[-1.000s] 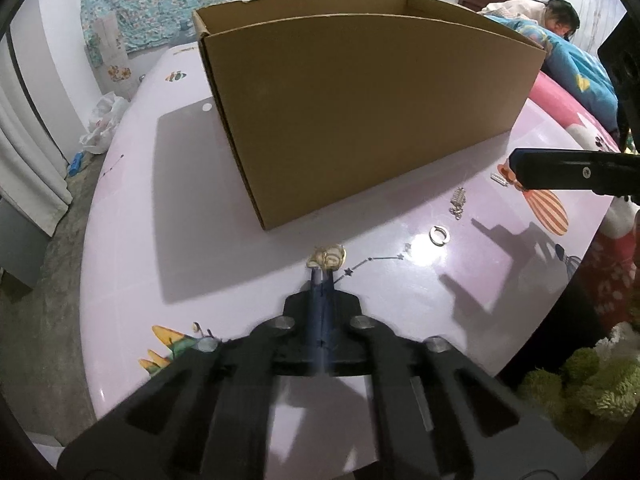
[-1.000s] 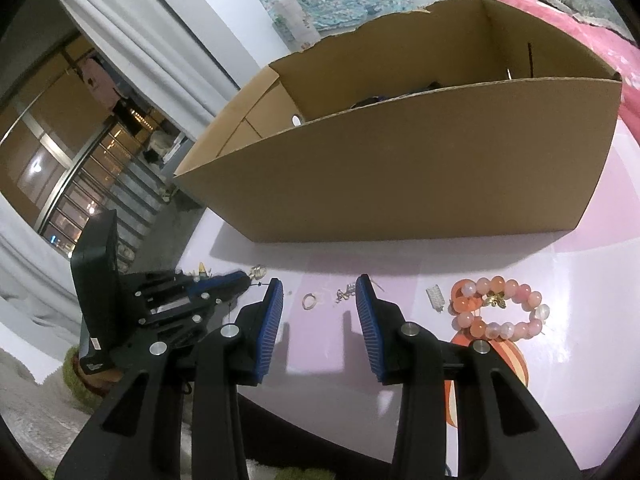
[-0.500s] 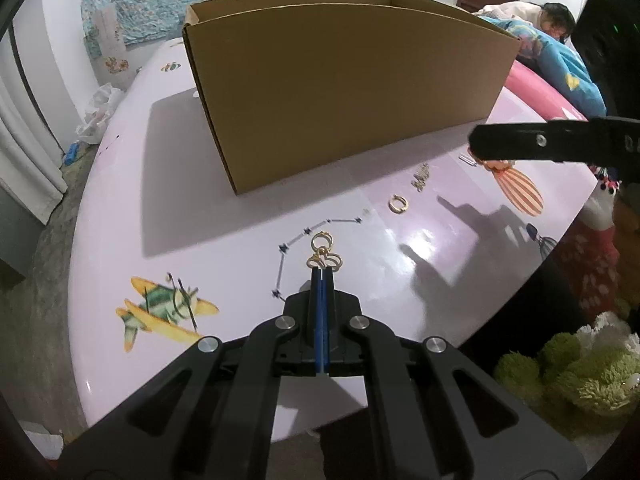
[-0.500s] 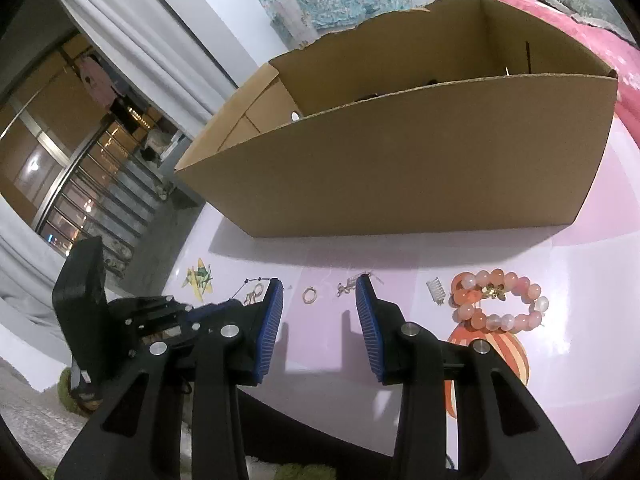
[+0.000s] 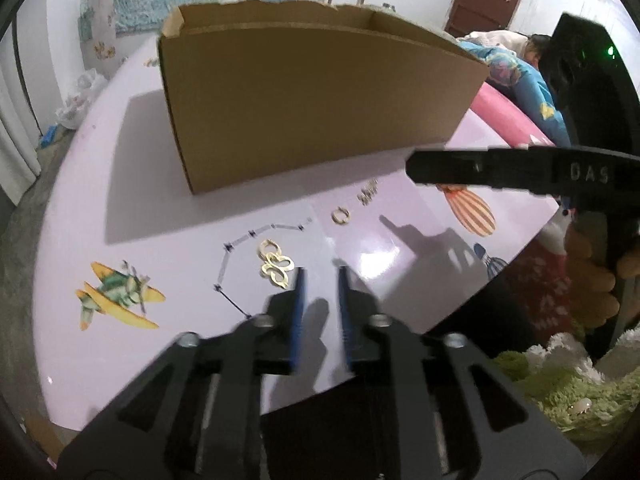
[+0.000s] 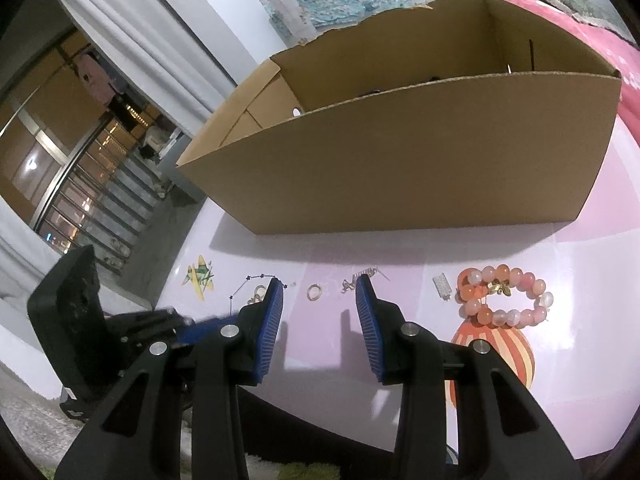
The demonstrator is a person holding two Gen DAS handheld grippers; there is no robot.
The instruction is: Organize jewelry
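A gold earring point(image 5: 276, 265) lies on the pink table, just left of my left gripper point(image 5: 320, 276), which is open and empty. A small gold ring point(image 5: 340, 215) and a silver piece point(image 5: 368, 193) lie farther on. In the right wrist view my right gripper point(image 6: 319, 297) is open and empty above the table, with the gold ring point(image 6: 314, 291) between its fingers and the silver piece point(image 6: 362, 278) by the right finger. A pink bead bracelet point(image 6: 505, 297) and a small silver clip point(image 6: 441, 285) lie to the right. The earring point(image 6: 257, 295) is partly hidden behind the left finger.
A large open cardboard box point(image 5: 304, 92) stands on the table behind the jewelry, also in the right wrist view point(image 6: 420, 160). The table's front edge is close below both grippers. A green fluffy rug point(image 5: 568, 380) lies on the floor. A person lies on a bed point(image 5: 516, 64) at the back right.
My left gripper has opened and let go of the gold earring, which now lies on the table beside its left finger. The right gripper has barely moved.
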